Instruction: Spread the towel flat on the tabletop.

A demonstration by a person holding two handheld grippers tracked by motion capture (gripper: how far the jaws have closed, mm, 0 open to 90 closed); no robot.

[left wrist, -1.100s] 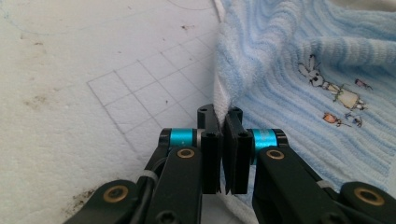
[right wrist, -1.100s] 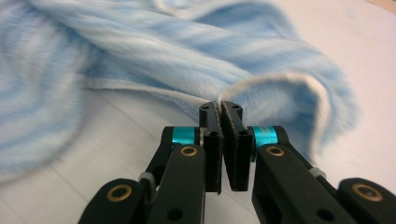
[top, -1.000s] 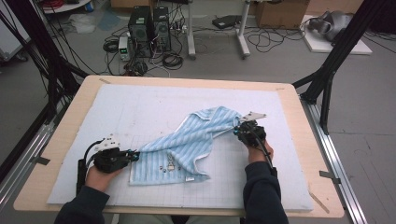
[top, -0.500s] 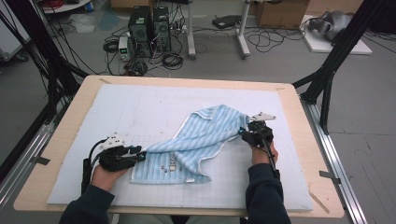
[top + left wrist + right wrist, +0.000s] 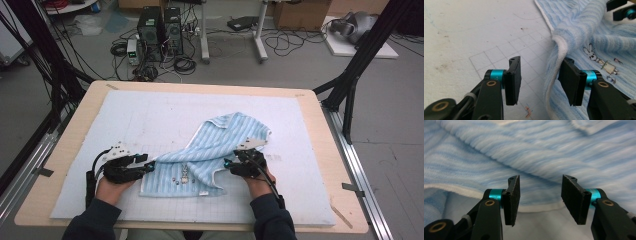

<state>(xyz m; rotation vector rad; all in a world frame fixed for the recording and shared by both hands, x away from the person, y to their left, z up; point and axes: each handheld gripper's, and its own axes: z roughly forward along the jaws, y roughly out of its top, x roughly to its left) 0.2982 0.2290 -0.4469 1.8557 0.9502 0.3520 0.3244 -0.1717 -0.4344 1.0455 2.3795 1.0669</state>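
In the high view the fold of the blue striped towel (image 5: 215, 150) is hiding part of its own lower layer, and the person's dark sleeves are running off the bottom edge. The small printed figures near the towel's front hem are too small there to make out; in the left gripper view they are reading as a little rabbit drawing. The right gripper view is blurring the towel's stripes, and the cloth is filling almost everything behind the jaws.

The towel is lying loosely folded and twisted on the white gridded mat (image 5: 150, 120), a little right of the middle, on the wooden table (image 5: 75, 120).

The left gripper (image 5: 148, 165) is sitting at the towel's left corner. Its jaws have just been opening and are standing about half apart; the white hem (image 5: 560, 50) is draping beside the right-hand jaw (image 5: 541, 80), but the pads are not pinching it.

The right gripper (image 5: 227, 164) is hovering at the towel's right front edge. Its jaws have likewise just been opening, standing about half apart (image 5: 540, 197), with cloth lying beyond and below them and nothing clamped between.
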